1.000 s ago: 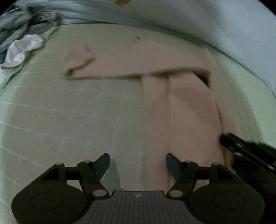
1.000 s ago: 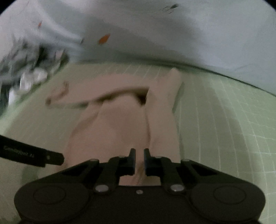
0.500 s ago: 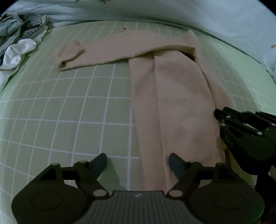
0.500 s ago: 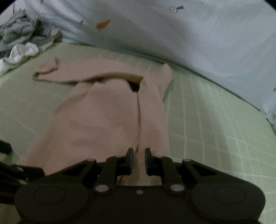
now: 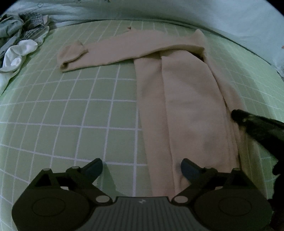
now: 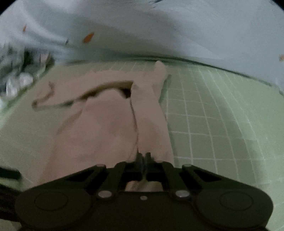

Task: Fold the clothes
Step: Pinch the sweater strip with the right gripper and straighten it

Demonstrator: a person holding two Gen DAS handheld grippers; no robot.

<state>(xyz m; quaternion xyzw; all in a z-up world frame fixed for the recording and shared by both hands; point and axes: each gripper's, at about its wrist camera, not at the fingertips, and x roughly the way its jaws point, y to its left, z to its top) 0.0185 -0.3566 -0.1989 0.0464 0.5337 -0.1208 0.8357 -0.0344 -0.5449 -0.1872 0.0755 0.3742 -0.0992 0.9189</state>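
A beige long-sleeved garment [image 5: 186, 99] lies flat on the green checked sheet [image 5: 71, 106], one sleeve stretched out to the left. My left gripper [image 5: 142, 167] hovers over its near left edge with jaws opening wide; the cloth's edge lies between the fingers, untouched by the pads. In the right wrist view my right gripper [image 6: 142, 157] is shut on a fold of the beige garment [image 6: 106, 128] near its hem. From the left wrist view, the right gripper [image 5: 237, 115] shows as a dark shape at the garment's right side.
A heap of grey and white clothes [image 5: 17, 35] lies at the far left corner and appears blurred in the right wrist view as the clothes heap [image 6: 17, 78]. Pale blue printed bedding [image 5: 177, 10] rises behind the sheet. Bare sheet stretches left and right of the garment.
My left jaws have spread wider over the garment's near edge. My right jaws have gone from a small gap to closed on the cloth, and the right hand has shifted sideways.
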